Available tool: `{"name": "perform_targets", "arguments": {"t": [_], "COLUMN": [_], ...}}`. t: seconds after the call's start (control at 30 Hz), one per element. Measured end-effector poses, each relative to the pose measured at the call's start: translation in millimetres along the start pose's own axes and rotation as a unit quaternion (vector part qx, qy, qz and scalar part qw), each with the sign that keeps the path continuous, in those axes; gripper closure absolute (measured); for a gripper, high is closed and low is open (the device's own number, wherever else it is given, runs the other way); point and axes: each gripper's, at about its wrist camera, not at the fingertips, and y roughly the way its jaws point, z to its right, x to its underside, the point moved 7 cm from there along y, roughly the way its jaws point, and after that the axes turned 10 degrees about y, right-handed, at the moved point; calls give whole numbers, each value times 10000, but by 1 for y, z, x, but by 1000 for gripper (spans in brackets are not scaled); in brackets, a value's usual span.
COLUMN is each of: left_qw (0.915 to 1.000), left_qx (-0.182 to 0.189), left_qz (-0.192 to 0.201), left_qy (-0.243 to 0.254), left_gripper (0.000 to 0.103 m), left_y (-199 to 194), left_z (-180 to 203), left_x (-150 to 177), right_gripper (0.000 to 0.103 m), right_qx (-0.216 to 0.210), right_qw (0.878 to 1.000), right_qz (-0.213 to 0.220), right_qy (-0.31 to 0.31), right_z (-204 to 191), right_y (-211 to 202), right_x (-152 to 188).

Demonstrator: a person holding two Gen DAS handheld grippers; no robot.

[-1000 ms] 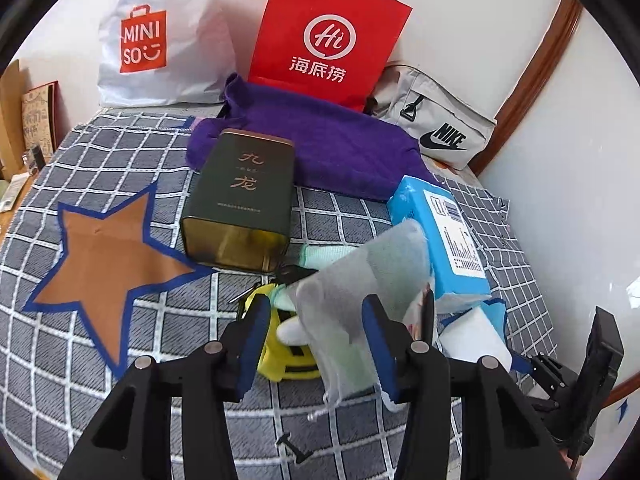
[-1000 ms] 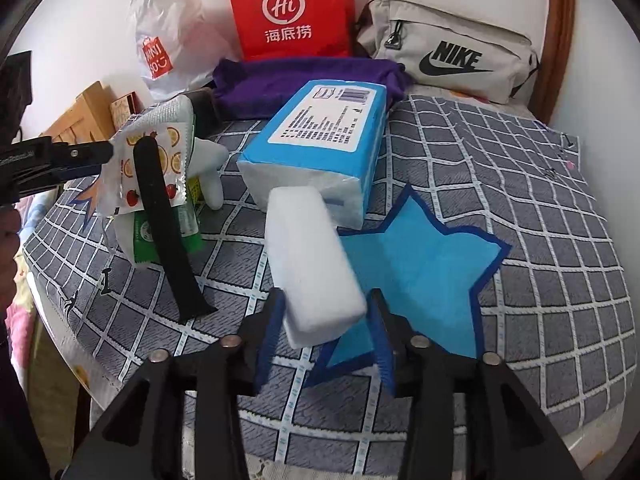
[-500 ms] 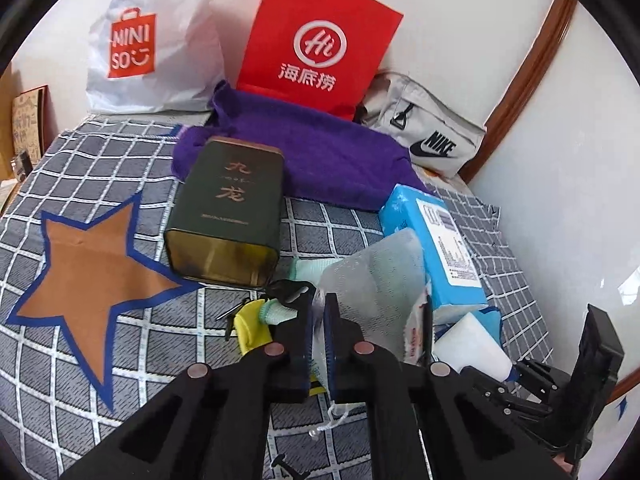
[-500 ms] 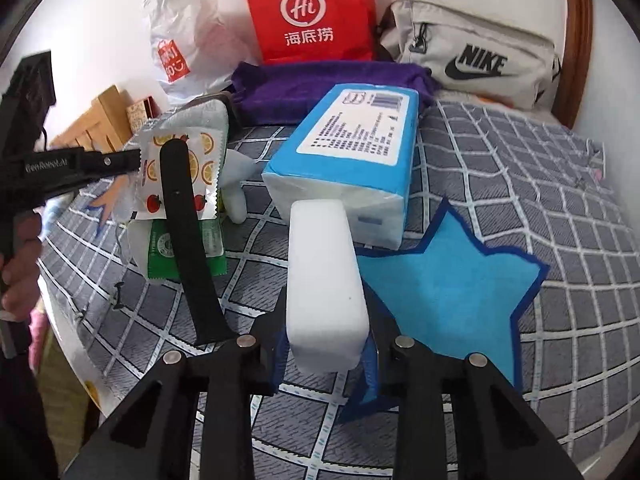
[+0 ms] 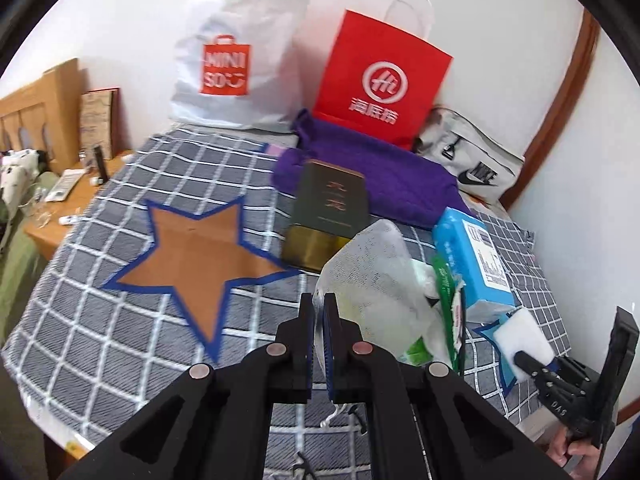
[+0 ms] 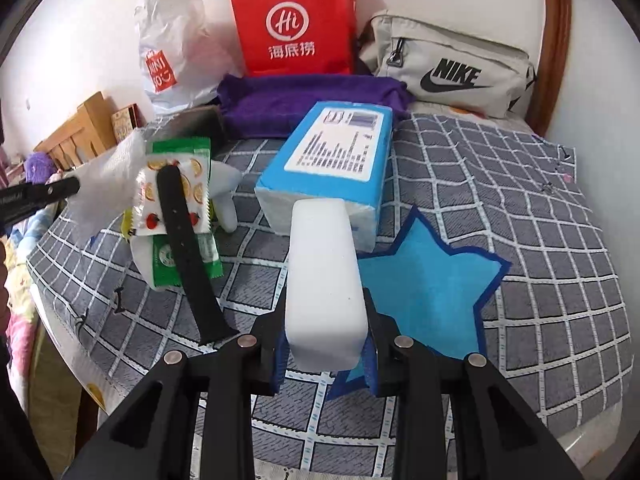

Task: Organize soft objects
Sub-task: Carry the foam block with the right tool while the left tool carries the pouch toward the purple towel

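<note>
white sponge (image 6: 324, 280) now clamped in my right claw (image 6: 325, 354); left claw (image 5: 319, 322) just pinched the mesh bag (image 5: 374, 276), lifting. both ready to place.

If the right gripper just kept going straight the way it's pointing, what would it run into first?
Probably the blue tissue pack: the white sponge held in the right gripper points at its near end, though depth is unclear.

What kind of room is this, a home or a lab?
Probably a bedroom at home. The work goes on over a bed with a grey checked cover, shopping bags and a waist bag lean on the wall, and a wooden side table stands beside it.
</note>
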Motion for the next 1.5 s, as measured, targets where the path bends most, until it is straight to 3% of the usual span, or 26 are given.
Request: {"name": "perform_targets", "arguments": {"t": [0.3,0.67,1.13,1.5], "left_qw": [9996,9979,9943,9941], "left_qx": [-117,-304,-455,-350], "left_qz": [267,388,444,230], "left_qy": [67,427,861,1001], "left_gripper": [98,98,98,98], "left_y": [-33,-35,-1,62], "left_z": [0,25,52,60], "left_x": [-20,-63,-128,-167], "right_gripper": [73,73,73,73], "right_qx": [60,49,-76,-168], "right_qw": [9994,9970,9950,9958], "right_qz": [322,746,965,858], "right_qy": [67,198,231,264], "right_z": [-2,7,8,8], "right_y": [-33,-59,-40,10], "right_x": [-24,-80,-156,-198]}}
